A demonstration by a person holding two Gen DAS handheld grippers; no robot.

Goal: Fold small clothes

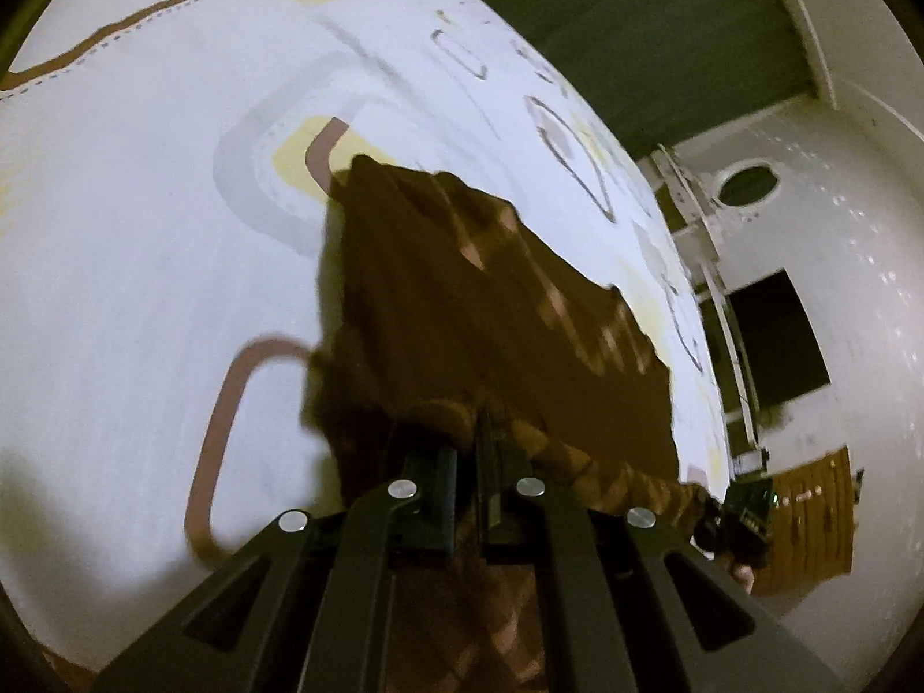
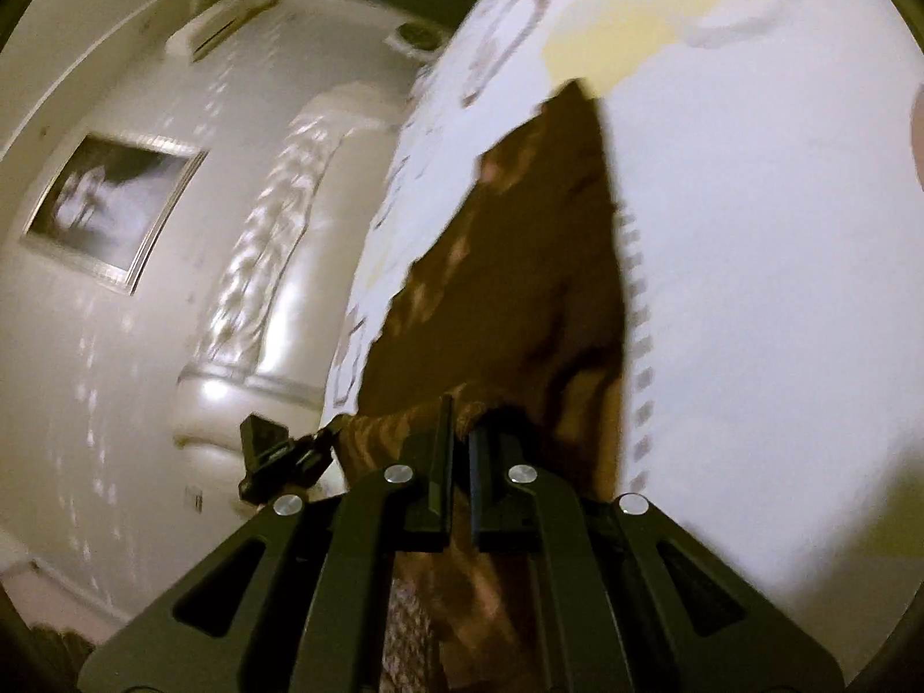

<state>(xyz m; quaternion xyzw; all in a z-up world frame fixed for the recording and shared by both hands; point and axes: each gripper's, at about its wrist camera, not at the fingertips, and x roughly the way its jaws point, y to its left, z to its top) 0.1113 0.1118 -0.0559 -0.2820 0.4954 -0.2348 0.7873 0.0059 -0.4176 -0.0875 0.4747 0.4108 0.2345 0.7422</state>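
Note:
A small brown patterned garment hangs over a white bedsheet printed with rounded squares. My left gripper is shut on the garment's striped top hem. My right gripper is shut on the same hem further along, and the brown garment hangs away from it above the white sheet. The right gripper shows in the left wrist view at the hem's far end. The left gripper shows in the right wrist view. The hem is stretched between them. Both views are blurred.
The bed's edge runs beside a padded white headboard. A framed picture hangs on the white wall. A dark screen and a wooden cabinet stand beyond the bed.

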